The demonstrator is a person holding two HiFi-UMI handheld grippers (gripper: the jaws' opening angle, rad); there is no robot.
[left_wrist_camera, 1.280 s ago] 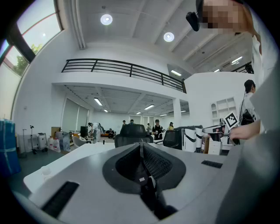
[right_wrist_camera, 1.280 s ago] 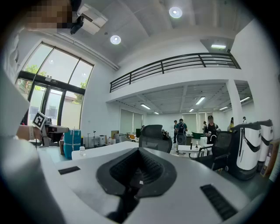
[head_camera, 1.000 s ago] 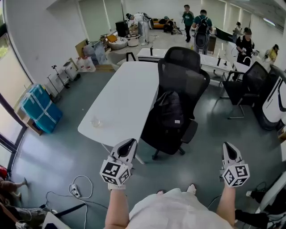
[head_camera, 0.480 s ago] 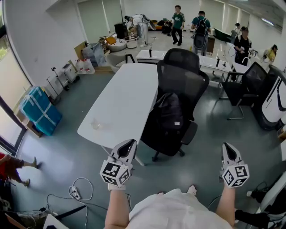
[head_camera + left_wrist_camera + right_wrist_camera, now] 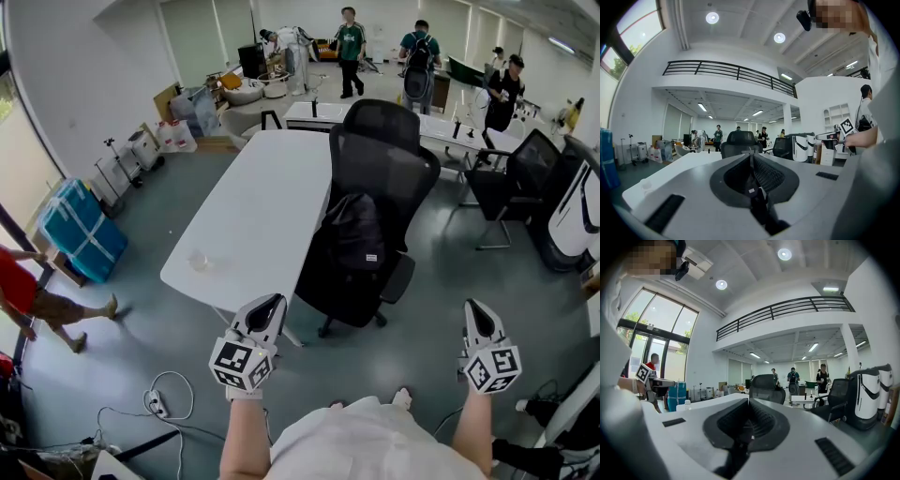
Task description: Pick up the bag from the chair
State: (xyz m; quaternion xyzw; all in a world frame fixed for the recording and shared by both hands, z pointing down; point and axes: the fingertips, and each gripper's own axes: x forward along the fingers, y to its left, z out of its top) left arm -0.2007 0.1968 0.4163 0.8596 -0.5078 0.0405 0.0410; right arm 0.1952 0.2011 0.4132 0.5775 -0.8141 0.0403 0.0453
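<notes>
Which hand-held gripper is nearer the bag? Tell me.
Left. In the head view the left hand-held gripper hangs below-left of the bag; the right hand-held gripper is farther off, below-right.

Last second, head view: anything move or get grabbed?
Nothing grabbed or released. A red-shirted person walked in at lower left; a green-shirted person at the back drifted left. The shut left gripper and right gripper and the black backpack on the black office chair stayed put.

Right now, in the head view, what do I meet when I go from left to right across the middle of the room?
In order: blue wrapped bundle → white table → black bag → second office chair.
</notes>
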